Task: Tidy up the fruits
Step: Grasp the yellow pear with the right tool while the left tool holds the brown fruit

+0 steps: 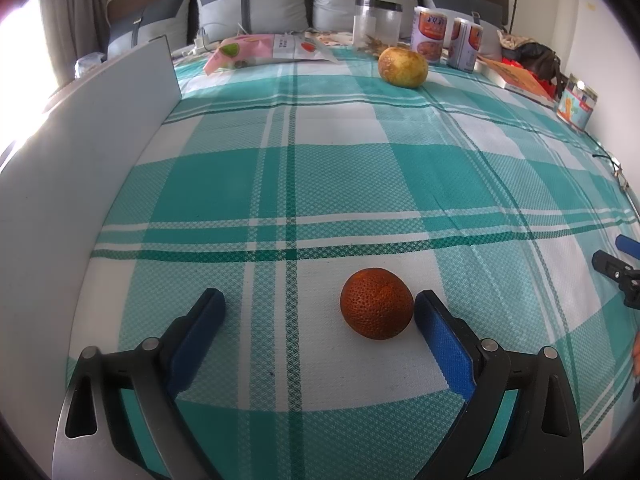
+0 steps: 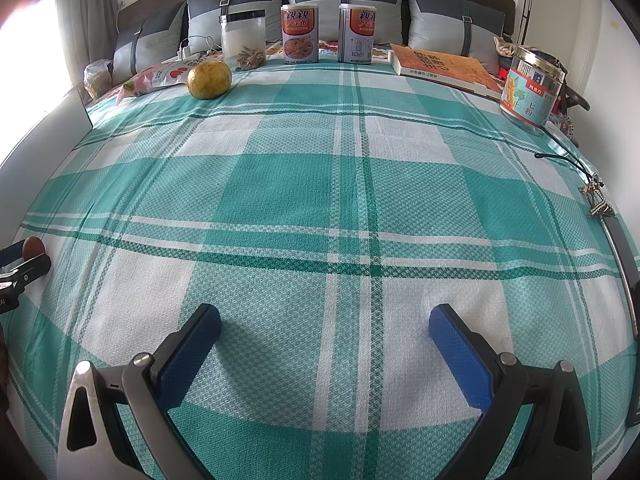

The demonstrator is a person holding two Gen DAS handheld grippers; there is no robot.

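Left hand-held gripper (image 1: 320,306) sat spread wide on the checked bedspread (image 1: 320,184), the dark orange fruit (image 1: 376,303) lying between its pads, touching or just beside the 3 o'clock one. Right hand-held gripper (image 2: 325,320) was spread too, holding nothing. A yellow-green fruit (image 2: 209,79) rested far off toward 11 o'clock, near the clear jar (image 2: 243,40).

The bedspread (image 2: 320,184) is woven cloth, matt, with a fine diamond texture. The orange fruit (image 1: 376,309) has a rough, pitted, dull skin; the yellow fruit (image 1: 403,67) looks smoother and blotchy. The left hand-held gripper (image 1: 319,312) has matt black plastic arms, metal pins and blue textured pads (image 1: 444,342). The cans (image 2: 300,34) carry glossy printed labels. The jar (image 2: 243,40) is clear plastic.
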